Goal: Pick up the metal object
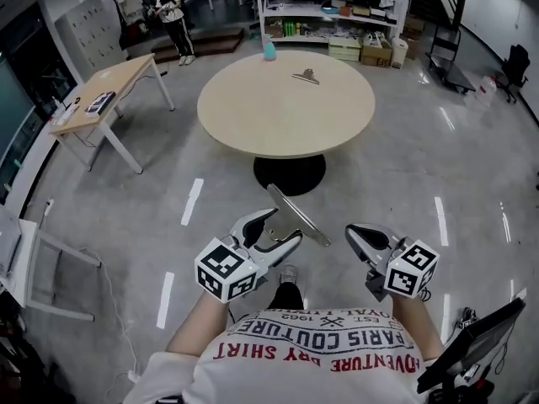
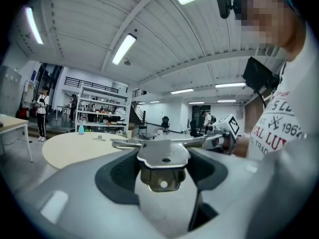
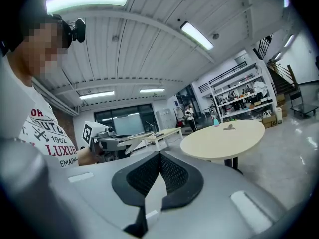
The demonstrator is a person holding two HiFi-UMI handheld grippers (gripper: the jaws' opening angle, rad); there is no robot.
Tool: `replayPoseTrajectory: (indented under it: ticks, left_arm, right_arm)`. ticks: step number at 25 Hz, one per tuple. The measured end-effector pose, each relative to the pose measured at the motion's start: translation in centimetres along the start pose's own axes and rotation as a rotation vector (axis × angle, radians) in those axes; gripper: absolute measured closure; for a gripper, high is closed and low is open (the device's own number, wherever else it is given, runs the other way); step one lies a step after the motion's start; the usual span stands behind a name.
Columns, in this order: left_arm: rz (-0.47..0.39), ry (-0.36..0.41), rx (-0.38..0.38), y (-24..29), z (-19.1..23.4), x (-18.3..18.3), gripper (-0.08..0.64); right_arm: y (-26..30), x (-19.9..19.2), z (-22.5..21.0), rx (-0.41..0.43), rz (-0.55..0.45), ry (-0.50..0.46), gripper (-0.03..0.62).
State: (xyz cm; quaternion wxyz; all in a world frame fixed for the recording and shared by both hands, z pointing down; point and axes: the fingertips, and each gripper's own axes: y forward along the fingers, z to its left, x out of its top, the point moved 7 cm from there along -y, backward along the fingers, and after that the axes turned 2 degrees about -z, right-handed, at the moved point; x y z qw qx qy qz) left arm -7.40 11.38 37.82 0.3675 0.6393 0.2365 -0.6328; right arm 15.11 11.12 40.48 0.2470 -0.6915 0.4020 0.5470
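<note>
Finding: the metal object (image 1: 298,216) was off every surface, clamped between the jaws of the left gripper (image 1: 278,229). The left gripper view showed a wide sprung clip (image 2: 163,157) seated between the two pads, which stood well apart on its body.

Orientation: its long axis lay crosswise to the jaws. In the head view it ran from far-left to near-right, overhanging the gripper on both sides. In the left gripper view the flat metal arms spread level to left and right.

The right gripper (image 1: 357,235) stood just to the right of the object's near-right end, apart from it. Its pads (image 3: 170,172) were closed together at the tips with nothing between them.

Judgement: the pick-up appeared made by the left hand. Any further move turned on keeping that crosswise hold, as the overhanging ends could lever the clip in the pads.

Surface and room: both grippers were held above a glossy grey floor (image 1: 421,167) with white dashes, well short of the round table (image 1: 269,116). On the table's far side lay a second, similar clip (image 1: 306,77) and a pale blue bottle (image 1: 269,50). A desk (image 1: 114,87) stood at the left, shelving (image 1: 328,7) at the far wall, and a person (image 1: 173,15) far left.
</note>
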Motion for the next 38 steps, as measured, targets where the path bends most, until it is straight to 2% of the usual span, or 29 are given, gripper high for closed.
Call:
replayPoseTrajectory:
  ticks: [5,10,21,38]
  left_arm:
    - [-0.015,0.026,0.02,-2.5,-3.9,1.0,0.275]
    - [-0.032,0.031,0.024,-3.8,-6.1,1.0,0.275]
    - [-0.034,0.044,0.031,-5.4,-7.2,0.4,0.275]
    - [-0.032,0.037,0.027,-4.7,-6.5,0.2,0.275]
  right_arm:
    - [-3.2,0.5,3.8,0.017,-0.045,-0.032,0.594]
    - [-4.8,-0.1,5.5,0.009,-0.061,-0.025,0.595]
    - [-4.5,-0.5,7.3,0.027,-0.029,-0.069,0.594]
    - [-3.8,-0.8,6.7,0.038,-0.013,-0.052,0.594]
